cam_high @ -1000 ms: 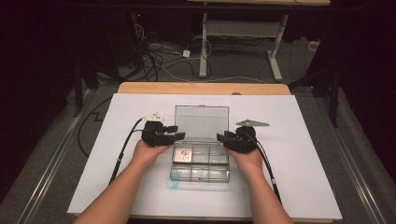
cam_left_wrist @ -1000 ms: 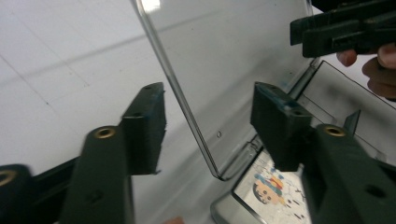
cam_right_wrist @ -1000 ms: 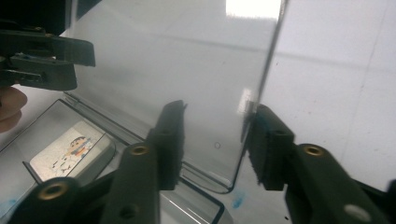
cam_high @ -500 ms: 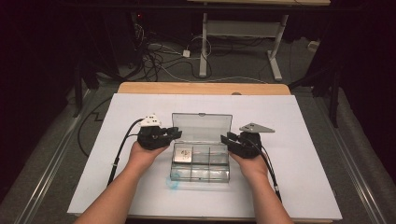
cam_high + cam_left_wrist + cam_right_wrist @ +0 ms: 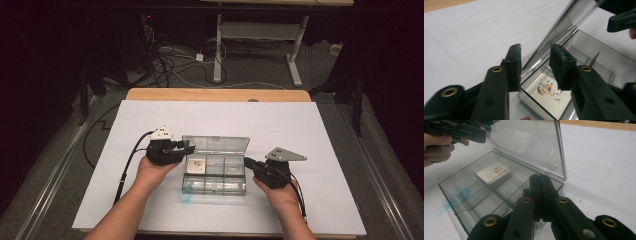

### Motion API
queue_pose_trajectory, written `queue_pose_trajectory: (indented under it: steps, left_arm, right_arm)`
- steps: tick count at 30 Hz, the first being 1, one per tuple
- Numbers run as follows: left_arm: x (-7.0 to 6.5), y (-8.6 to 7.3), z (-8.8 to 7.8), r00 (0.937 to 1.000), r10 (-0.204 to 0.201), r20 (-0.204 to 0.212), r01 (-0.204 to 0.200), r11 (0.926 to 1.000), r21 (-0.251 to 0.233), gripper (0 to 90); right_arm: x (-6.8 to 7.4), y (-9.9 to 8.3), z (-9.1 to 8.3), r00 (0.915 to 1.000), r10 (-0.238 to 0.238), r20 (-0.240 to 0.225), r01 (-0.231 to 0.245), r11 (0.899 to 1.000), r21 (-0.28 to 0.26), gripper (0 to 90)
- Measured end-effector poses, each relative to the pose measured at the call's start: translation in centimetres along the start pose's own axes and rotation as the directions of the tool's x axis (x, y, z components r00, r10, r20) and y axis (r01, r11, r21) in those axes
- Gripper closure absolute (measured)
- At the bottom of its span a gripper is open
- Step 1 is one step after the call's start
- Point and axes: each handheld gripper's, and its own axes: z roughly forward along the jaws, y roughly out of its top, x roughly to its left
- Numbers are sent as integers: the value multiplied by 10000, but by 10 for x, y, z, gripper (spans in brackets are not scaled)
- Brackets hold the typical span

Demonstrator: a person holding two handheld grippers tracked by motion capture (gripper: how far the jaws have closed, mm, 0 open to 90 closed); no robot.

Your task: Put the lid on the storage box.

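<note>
A clear plastic box with dividers sits mid-table, its hinged lid standing open. A printed card packet lies in its back left compartment, also seen as the packet and packet. My left gripper is at the lid's left end. Its jaws have just been opening and straddle the lid edge without pressing it. My right gripper is just right of the box. Its jaws have just closed and are shut on nothing.
A white mat covers the table, with a wooden strip at the far edge. A blue smudge marks the mat in front of the box. Cables and desk legs lie on the dark floor beyond.
The right gripper has drawn off to the right of the box and its jaws have come together. The left gripper has shifted slightly left at the lid. The lid looks lower than before.
</note>
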Motion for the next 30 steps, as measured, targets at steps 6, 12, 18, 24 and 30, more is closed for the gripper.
queue_pose_trajectory:
  steps: [6, 12, 18, 24, 30]
  left_arm:
    - [-2, -12, 0, 10000, -19, 35, 18, 9995, 310, 529]
    - [-8, -20, -1, 9997, 188, -123, -185, 9995, 268, 503]
    - [-12, -24, -3, 9991, 331, -273, -324, 9991, 267, 482]
    - [-14, -32, -5, 9987, 111, -492, -89, 9989, 457, 398]
    - [-21, -43, -21, 9984, 11, -558, 9, 9993, 362, 349]
  right_arm:
    - [8, -5, 3, 9993, -327, -203, 329, 9994, 90, 900]
    - [18, -8, 0, 9972, -721, -209, 722, 9974, 50, 900]
    - [24, -9, -2, 9962, -849, -193, 846, 9963, -156, 900]
    - [26, -11, -4, 9954, -945, -132, 942, 9953, -213, 900]
    - [24, -15, -8, 9960, -891, -78, 889, 9957, -241, 900]
